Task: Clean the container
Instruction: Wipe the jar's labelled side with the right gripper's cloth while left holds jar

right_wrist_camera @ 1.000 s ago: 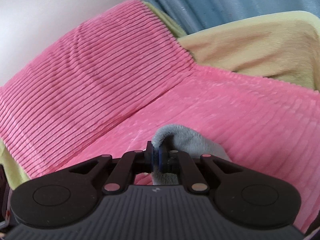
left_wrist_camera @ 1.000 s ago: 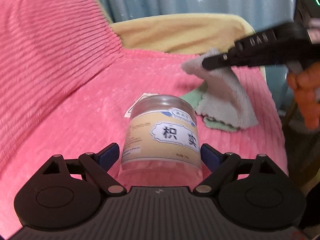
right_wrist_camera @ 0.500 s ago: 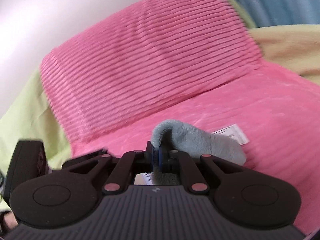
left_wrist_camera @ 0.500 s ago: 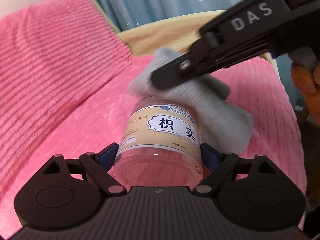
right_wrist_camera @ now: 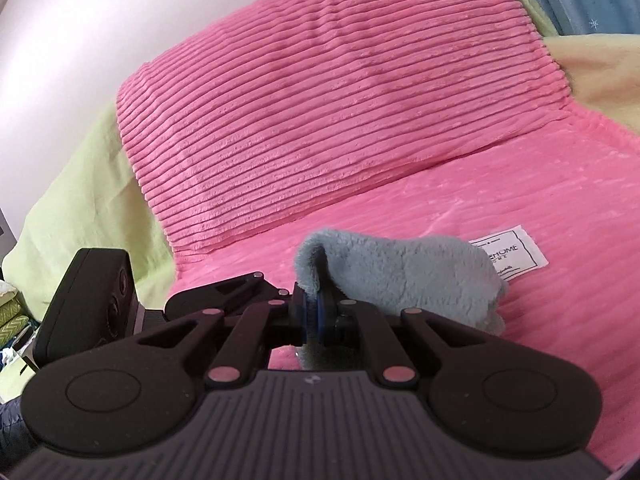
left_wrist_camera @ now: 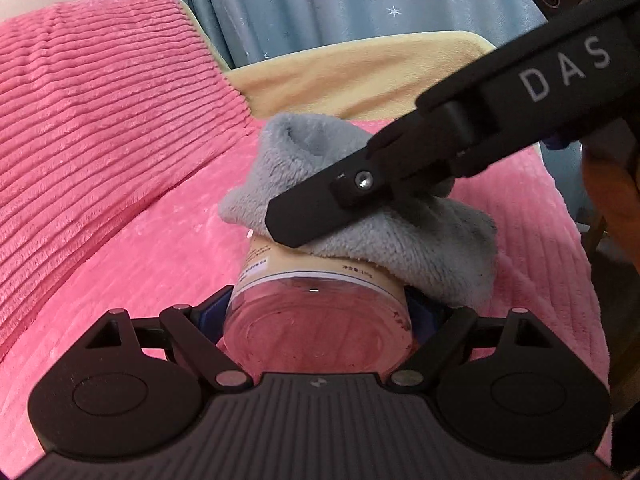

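Observation:
A clear plastic jar [left_wrist_camera: 316, 320] with a beige label lies between the blue pads of my left gripper [left_wrist_camera: 316, 314], which is shut on it; its clear base faces the camera. A grey fleece cloth [left_wrist_camera: 420, 240] is draped over the jar's upper side and hides most of the label. My right gripper [left_wrist_camera: 280, 224], black and marked DAS, comes in from the upper right and presses the cloth on the jar. In the right wrist view the right gripper [right_wrist_camera: 314, 312] is shut on a fold of the cloth [right_wrist_camera: 400, 272], and the jar is hidden beneath.
A pink ribbed cushion [left_wrist_camera: 100, 128] leans at the left on a pink blanket [left_wrist_camera: 160, 248]. Behind are a yellow cover [left_wrist_camera: 360, 68] and a blue star curtain [left_wrist_camera: 340, 0]. A white fabric tag [right_wrist_camera: 516, 256] lies on the blanket. A person's hand [left_wrist_camera: 612, 200] is at the right edge.
The right gripper carried the cloth from the right down onto the jar. The left gripper tipped the jar so its base faces the camera, and the cloth now covers the label.

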Available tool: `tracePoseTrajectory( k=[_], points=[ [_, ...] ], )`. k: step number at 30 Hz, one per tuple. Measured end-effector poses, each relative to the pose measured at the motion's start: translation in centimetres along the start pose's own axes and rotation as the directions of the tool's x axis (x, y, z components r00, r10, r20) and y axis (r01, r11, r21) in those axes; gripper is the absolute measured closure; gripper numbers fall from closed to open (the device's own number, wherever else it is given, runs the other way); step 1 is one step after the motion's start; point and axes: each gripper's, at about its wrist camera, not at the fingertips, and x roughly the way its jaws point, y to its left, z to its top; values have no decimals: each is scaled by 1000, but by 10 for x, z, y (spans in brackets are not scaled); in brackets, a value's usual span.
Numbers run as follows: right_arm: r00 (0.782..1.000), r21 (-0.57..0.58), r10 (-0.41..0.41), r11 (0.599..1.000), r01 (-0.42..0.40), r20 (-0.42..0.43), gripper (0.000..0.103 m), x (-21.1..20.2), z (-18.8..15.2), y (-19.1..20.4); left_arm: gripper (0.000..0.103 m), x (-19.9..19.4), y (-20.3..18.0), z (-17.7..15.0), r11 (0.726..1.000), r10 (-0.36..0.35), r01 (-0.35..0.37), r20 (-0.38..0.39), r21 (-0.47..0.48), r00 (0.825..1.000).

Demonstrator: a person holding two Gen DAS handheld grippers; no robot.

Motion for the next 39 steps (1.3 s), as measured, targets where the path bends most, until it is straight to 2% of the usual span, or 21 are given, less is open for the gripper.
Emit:
tracePoseTrajectory(
  k=[5, 6, 9, 13, 15, 16, 19, 20, 22, 25, 27, 28, 30, 33, 35, 39],
  points=[
    [988, 37, -143, 989, 141, 58, 100, -6, 3, -11, 17, 2, 2, 1, 1000, -2, 2, -1, -11, 1000],
    [988, 52, -146, 988, 143, 58, 100, -8, 3, -14, 17, 1, 2, 1, 1000, -2, 2, -2, -10, 1000],
    [993, 74, -110, 992, 106, 48, 99, -11, 1, -17, 17, 1, 3, 1, 1000, -3, 3, -4, -13, 1000],
    [999, 19, 46, 999, -45, -28, 99, -3, -4, -5, 17, 0, 3, 0, 1000, -6, 6, -5, -19, 1000],
    [998, 31, 63, 998, -62, -31, 101, -1, -4, -6, 17, 0, 2, 0, 1000, -6, 6, -6, -19, 1000],
    [999, 46, 51, 998, -50, -20, 101, -2, -3, -9, 17, 0, 2, 0, 1000, -5, 5, -6, -17, 1000],
    [995, 62, -93, 994, 90, 44, 100, -8, 2, -18, 17, -1, 0, 1, 1000, -2, 2, -6, -9, 1000],
    [992, 69, -117, 991, 114, 52, 100, -10, 3, -20, 17, -1, 0, 1, 1000, -2, 2, -6, -9, 1000],
    [995, 86, -94, 992, 90, 44, 99, -12, 3, -21, 17, -1, 1, 0, 1000, -4, 4, -6, -13, 1000],
    [999, 66, 39, 997, -38, -16, 99, -6, 1, -13, 17, -1, 3, 0, 1000, -11, 11, -8, -24, 1000],
    [997, 40, 69, 997, -67, -39, 101, -5, 1, -10, 17, -1, 3, 0, 1000, -11, 11, -9, -22, 1000],
    [998, 37, 59, 998, -58, -34, 101, -5, 1, -10, 17, -1, 2, 0, 1000, -11, 10, -9, -20, 1000],
    [999, 72, -39, 997, 37, 17, 101, -11, 4, -18, 17, -1, 1, 0, 1000, -8, 8, -8, -14, 1000],
    [971, 139, -222, 968, 209, 87, 99, -22, 6, -31, 17, -2, 1, 1, 1000, -11, 10, -11, -11, 1000],
    [959, 174, -263, 954, 243, 102, 99, -26, 6, -36, 16, -1, 2, 3, 1000, -17, 17, -31, -12, 999],
    [952, 190, -285, 947, 261, 111, 99, -30, 7, -40, 13, -3, 3, 15, 999, -40, 39, -73, -11, 997]
  ],
)
